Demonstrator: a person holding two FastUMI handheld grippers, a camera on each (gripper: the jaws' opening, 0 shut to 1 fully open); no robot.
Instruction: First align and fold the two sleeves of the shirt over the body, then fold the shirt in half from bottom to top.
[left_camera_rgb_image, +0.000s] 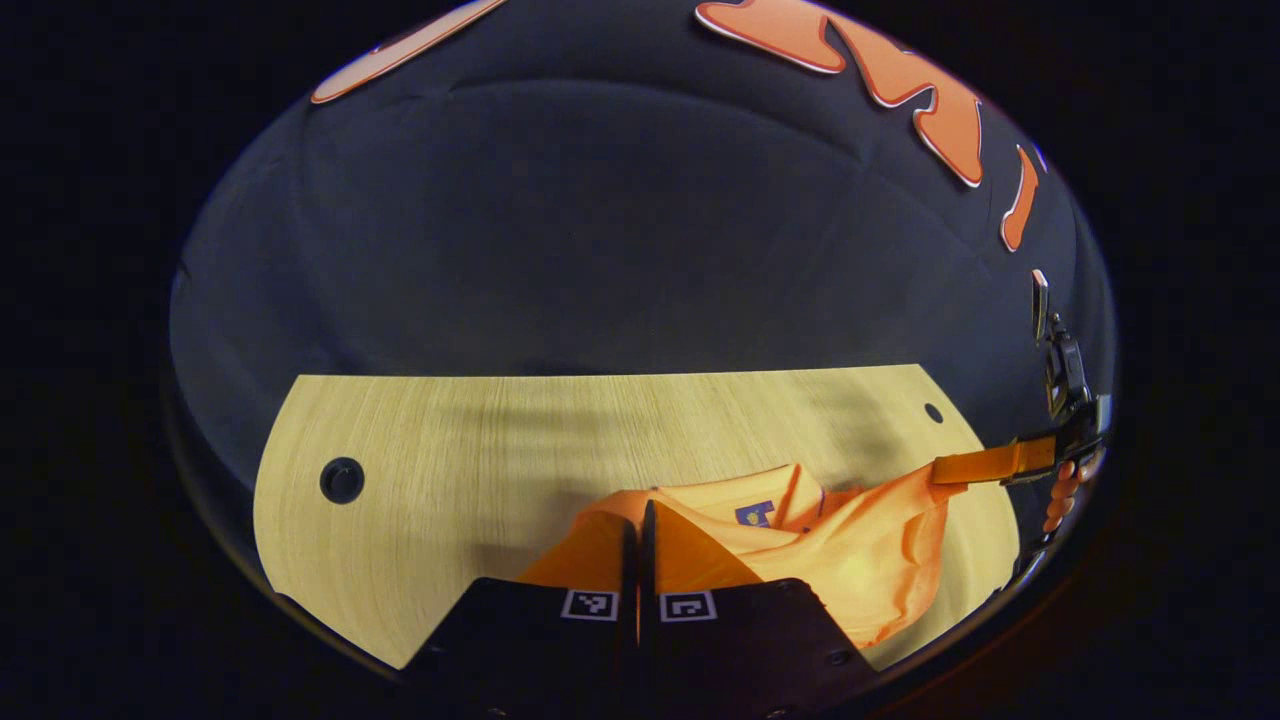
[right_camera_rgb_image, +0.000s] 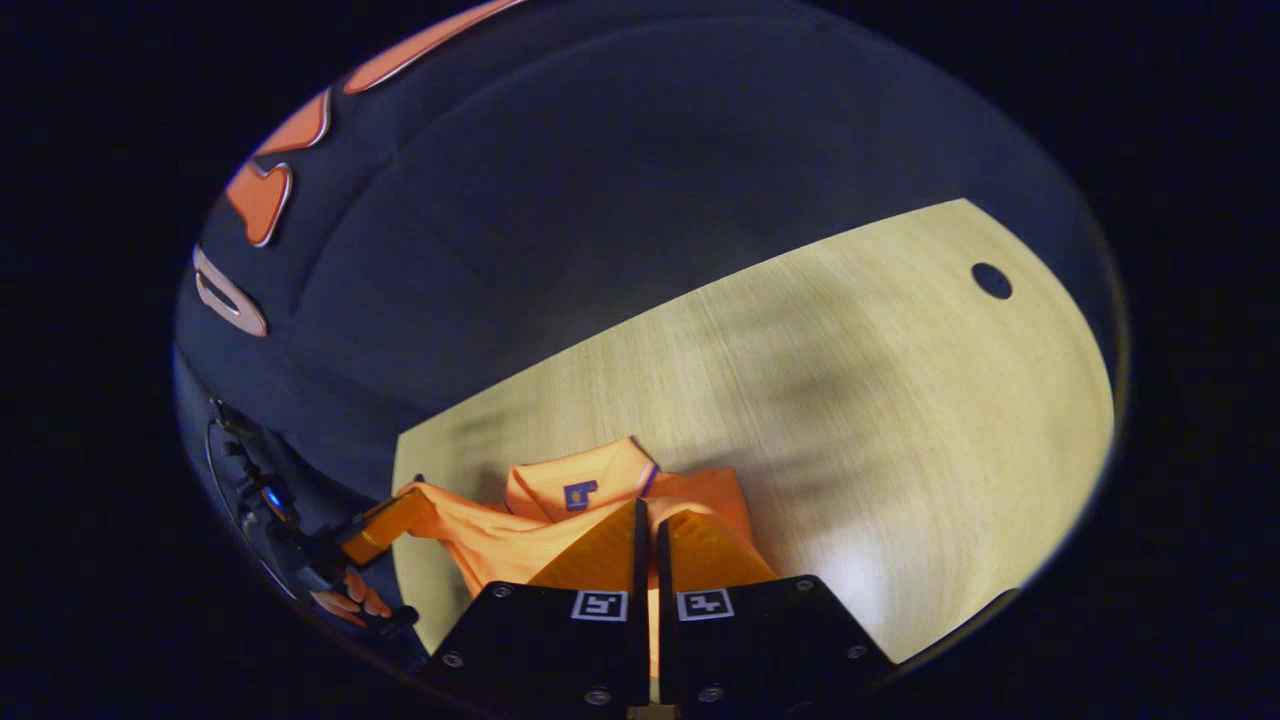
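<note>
An orange shirt (left_camera_rgb_image: 850, 560) lies bunched on the pale wooden table (left_camera_rgb_image: 450, 450), its collar with a small dark label (left_camera_rgb_image: 756, 513) facing up. My left gripper (left_camera_rgb_image: 640, 525) is shut on a fold of the shirt at its left side, lifted off the table. In the right gripper view, my right gripper (right_camera_rgb_image: 648, 520) is shut on the shirt (right_camera_rgb_image: 520, 540) just below the collar (right_camera_rgb_image: 580, 480). The cloth stretches taut between the two. The right gripper (left_camera_rgb_image: 985, 466) shows far right in the left gripper view, the left gripper (right_camera_rgb_image: 385, 530) far left in the right gripper view, each with a hand behind it.
The table has a round cable hole (left_camera_rgb_image: 342, 480) at its left and a smaller hole (left_camera_rgb_image: 933, 412) at its right. Bare wood spreads beyond the shirt to the table's far edge (left_camera_rgb_image: 600, 375), where the dark booth wall (left_camera_rgb_image: 600, 230) rises.
</note>
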